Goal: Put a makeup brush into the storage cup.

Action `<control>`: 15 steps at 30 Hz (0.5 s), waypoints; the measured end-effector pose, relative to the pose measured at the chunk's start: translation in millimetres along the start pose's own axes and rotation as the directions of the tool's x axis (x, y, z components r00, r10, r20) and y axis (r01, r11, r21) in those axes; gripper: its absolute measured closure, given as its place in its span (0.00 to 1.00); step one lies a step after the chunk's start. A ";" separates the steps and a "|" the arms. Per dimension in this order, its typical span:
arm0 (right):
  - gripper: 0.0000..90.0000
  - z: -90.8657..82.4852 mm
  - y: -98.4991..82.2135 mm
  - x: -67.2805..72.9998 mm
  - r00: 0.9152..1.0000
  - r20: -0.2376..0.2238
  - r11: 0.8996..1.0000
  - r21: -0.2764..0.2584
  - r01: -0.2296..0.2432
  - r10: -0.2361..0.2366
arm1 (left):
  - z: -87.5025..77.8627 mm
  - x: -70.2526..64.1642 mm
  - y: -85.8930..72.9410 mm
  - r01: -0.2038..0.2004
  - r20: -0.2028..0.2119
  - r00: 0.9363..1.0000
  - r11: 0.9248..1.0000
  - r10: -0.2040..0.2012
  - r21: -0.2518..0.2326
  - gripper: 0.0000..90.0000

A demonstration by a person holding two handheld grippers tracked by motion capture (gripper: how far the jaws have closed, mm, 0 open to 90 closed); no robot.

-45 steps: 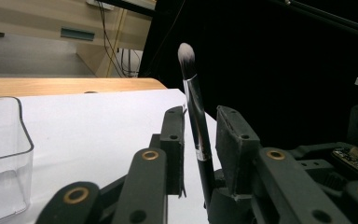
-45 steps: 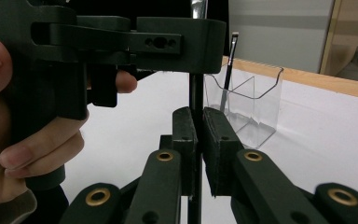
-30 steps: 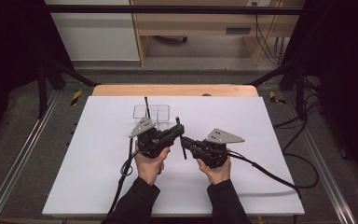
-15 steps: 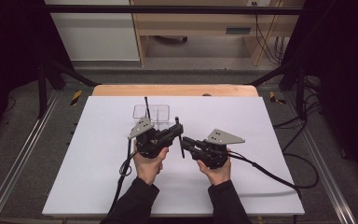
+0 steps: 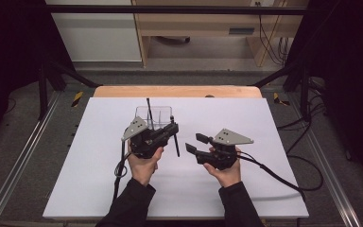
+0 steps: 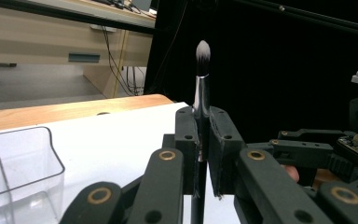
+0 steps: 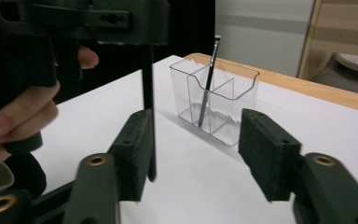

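My left gripper (image 5: 172,128) is shut on a make-up brush (image 5: 176,142) with a thin black handle, which hangs down from its jaws. In the left gripper view the jaws (image 6: 203,135) pinch the silver collar and the dark bristle tip of the brush (image 6: 202,56) stands up. My right gripper (image 5: 194,143) sits just right of the handle and has just been opening. In the right gripper view it (image 7: 198,154) stands open, and the handle (image 7: 148,116) hangs by the left pad (image 7: 133,149) without being pressed. A clear divided holder (image 5: 155,117) holds another thin brush (image 5: 148,108).
Both hands work over a white board (image 5: 99,179) lying on a wooden table (image 5: 177,91). The holder (image 7: 214,100) stands just behind the left gripper. Cables (image 5: 283,177) trail from the grippers toward the board's near and right edges. Metal rails run along both sides.
The right gripper's jaws have parted beside the brush handle and it has eased slightly to the right. The left gripper has stayed put with the brush.
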State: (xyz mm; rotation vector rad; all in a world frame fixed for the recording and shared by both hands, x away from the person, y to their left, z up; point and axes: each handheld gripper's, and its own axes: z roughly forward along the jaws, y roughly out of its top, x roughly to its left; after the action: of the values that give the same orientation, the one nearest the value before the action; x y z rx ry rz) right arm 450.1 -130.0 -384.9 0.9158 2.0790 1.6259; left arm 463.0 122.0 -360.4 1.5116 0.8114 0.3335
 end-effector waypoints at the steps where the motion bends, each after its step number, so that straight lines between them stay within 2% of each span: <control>1: 0.44 -1.3 -0.3 -1.1 1.000 0.010 1.000 0.002 -0.001 0.000 | -1.1 0.7 1.0 -0.003 0.001 1.000 1.000 0.003 -0.001 0.92; 7: 0.32 -8.1 -3.4 -7.9 0.996 0.088 1.000 -0.002 -0.002 0.002 | -7.7 4.1 6.6 -0.018 -0.006 1.000 1.000 0.018 -0.007 0.92; 15: 0.21 -18.7 -11.1 -18.6 0.991 0.128 0.999 0.022 -0.041 0.038 | -16.1 9.1 12.5 -0.037 -0.020 0.999 0.999 0.037 -0.001 0.92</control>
State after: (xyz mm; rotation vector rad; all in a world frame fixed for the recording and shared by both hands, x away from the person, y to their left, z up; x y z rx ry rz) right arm 449.0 -157.5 -392.4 1.0464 2.0103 1.5224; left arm 462.5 140.9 -348.6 1.5252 0.7996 0.3777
